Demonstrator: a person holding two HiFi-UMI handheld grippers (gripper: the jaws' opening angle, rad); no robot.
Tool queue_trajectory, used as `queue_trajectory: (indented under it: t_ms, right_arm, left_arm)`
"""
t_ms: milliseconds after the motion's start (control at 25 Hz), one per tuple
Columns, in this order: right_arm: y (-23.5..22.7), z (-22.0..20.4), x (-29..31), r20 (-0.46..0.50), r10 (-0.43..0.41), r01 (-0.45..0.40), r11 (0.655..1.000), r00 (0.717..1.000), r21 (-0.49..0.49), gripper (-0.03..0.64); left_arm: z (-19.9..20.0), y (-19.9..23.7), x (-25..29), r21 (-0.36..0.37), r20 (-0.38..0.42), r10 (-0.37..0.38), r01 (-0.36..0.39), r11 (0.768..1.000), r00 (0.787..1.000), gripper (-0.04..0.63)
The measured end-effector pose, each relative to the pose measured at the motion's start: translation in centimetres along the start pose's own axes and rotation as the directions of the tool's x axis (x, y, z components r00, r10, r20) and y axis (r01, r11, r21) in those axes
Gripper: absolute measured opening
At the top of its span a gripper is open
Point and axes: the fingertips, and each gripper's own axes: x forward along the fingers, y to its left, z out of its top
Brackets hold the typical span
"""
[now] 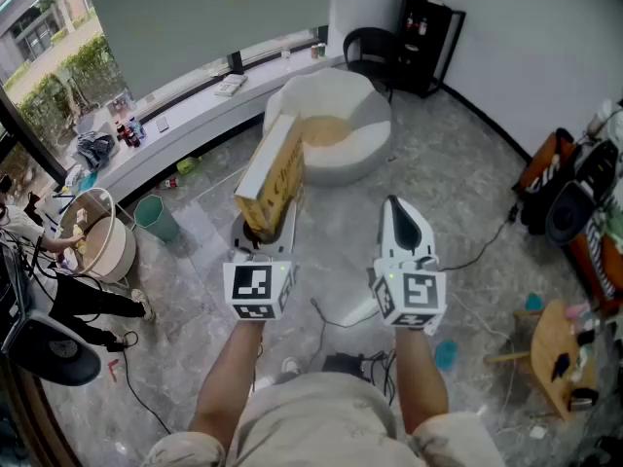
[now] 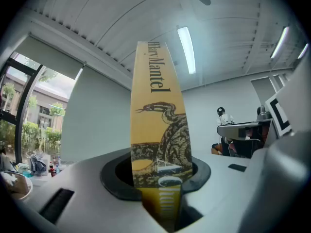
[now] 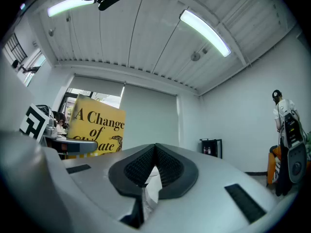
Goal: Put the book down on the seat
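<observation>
A yellow hardback book (image 1: pixel 273 171) with a snake on its spine (image 2: pixel 158 125) stands upright between the jaws of my left gripper (image 1: pixel 265 226), which is shut on its lower end (image 2: pixel 158 188). The book hangs in the air just in front of the seat, a round white armchair (image 1: pixel 336 125) with a tan cushion. My right gripper (image 1: pixel 397 212) is beside the left one, to its right, shut with nothing between its black pads (image 3: pixel 154 155). In the right gripper view the book's front cover (image 3: pixel 95 128) shows at the left.
A black chair (image 1: pixel 370 49) and a black shelf unit (image 1: pixel 428 39) stand behind the seat. A green bin (image 1: pixel 156 217) and a round white tub (image 1: pixel 97 241) are on the left. Cables (image 1: pixel 482 251) cross the marble floor; a wooden stool (image 1: pixel 550 343) and bags (image 1: pixel 569 197) are at right.
</observation>
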Motion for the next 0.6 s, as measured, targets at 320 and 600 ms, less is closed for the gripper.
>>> queue_trajectory:
  t_ms: [320, 600]
  right_arm:
    - [-2.1, -0.6, -1.1, -0.015, 0.009, -0.009, 1.0, 1.0, 0.001, 0.003]
    - [-5.0, -0.8, -2.0, -0.011, 0.016, -0.016, 1.0, 1.0, -0.01, 0.003]
  left_arm:
    - [-0.2, -2.8, 0.6, 0.003, 0.0, -0.004, 0.004, 1.0, 1.0, 0.156]
    - [-0.1, -5.7, 1.6, 0.015, -0.014, 0.007, -0.007, 1.0, 1.0, 0.156]
